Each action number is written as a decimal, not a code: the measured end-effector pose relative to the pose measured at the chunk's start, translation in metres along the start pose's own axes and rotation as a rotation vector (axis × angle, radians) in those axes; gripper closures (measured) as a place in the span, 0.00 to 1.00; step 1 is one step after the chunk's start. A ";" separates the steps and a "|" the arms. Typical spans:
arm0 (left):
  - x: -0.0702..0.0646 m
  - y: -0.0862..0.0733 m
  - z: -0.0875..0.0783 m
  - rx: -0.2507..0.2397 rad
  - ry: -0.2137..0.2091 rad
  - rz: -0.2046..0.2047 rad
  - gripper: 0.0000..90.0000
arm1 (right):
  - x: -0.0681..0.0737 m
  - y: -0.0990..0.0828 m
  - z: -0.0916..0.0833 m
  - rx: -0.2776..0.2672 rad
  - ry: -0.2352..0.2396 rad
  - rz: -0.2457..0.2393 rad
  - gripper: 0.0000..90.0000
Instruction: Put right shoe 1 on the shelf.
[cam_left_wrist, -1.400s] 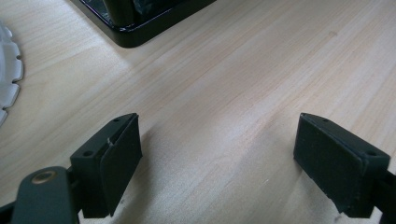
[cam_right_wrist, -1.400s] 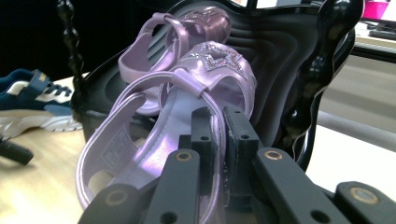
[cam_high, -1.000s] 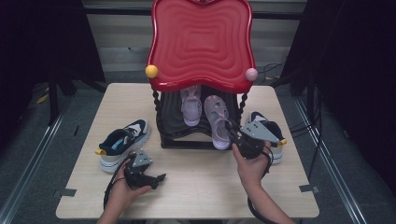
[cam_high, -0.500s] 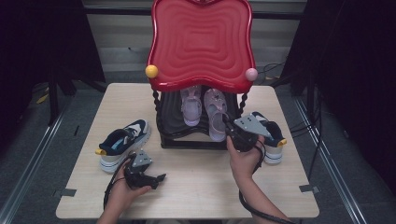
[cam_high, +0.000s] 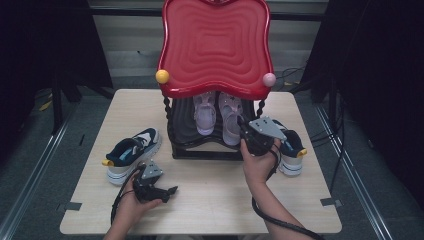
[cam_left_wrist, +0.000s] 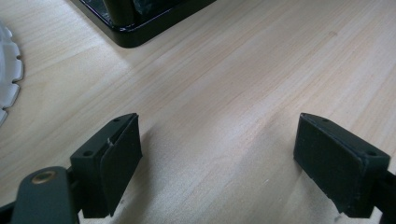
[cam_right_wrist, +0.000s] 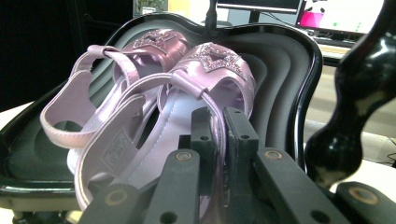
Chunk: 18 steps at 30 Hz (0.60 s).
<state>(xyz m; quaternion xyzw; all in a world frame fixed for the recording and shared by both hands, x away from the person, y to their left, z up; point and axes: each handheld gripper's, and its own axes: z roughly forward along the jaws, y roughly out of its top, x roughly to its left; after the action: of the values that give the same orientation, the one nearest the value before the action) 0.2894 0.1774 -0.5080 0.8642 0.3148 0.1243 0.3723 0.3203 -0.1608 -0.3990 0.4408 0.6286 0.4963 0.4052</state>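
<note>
Item under handling: a lilac sandal (cam_right_wrist: 154, 154), right-hand one of a pair on the black lower shelf (cam_right_wrist: 289, 60) of the red-topped stand. Glittered star ornament on the toe strap; slender heel strap. It lies sole down, toe toward the shelf's rear edge, heel at the front edge. The heel strap is clamped in the right claw (cam_right_wrist: 219, 140). Its mate (cam_right_wrist: 107, 88) lies just beside it, same orientation.
</note>
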 end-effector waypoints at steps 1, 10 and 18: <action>0.000 0.000 0.000 0.000 0.000 0.000 0.16 | 0.000 0.000 0.001 -0.002 -0.001 0.000 0.92; 0.000 0.000 0.000 0.000 0.000 0.000 0.16 | 0.003 0.002 0.010 -0.005 -0.017 -0.008 0.92; 0.000 0.000 0.000 -0.001 -0.003 -0.002 0.16 | 0.007 0.004 0.019 -0.015 -0.045 -0.009 0.92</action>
<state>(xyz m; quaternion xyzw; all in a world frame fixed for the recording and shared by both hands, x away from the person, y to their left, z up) 0.2894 0.1773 -0.5082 0.8639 0.3151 0.1230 0.3732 0.3370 -0.1485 -0.3991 0.4461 0.6176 0.4892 0.4247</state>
